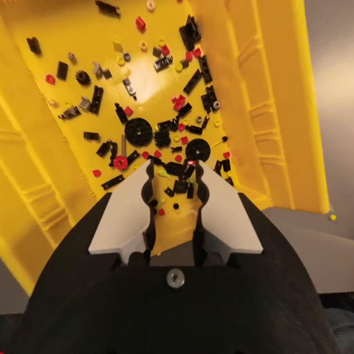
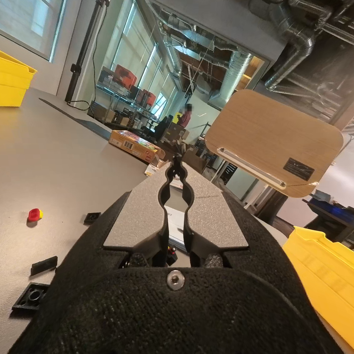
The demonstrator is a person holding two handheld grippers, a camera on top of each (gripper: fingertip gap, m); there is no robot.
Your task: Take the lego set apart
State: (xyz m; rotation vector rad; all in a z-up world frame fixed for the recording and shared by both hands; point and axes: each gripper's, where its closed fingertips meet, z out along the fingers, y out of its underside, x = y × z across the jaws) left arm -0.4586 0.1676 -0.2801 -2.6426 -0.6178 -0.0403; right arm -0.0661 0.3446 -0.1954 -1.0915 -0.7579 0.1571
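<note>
Left tool (image 1: 174, 162) hangs spread above the yellow bin (image 1: 57, 172), dropping pieces; right tool (image 2: 176, 165) pinches a small black piece (image 2: 175, 160).

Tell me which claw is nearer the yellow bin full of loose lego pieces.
Left. The left claw hangs open right over the yellow bin. The right claw is out over the grey table, pinching a small black piece.
</note>
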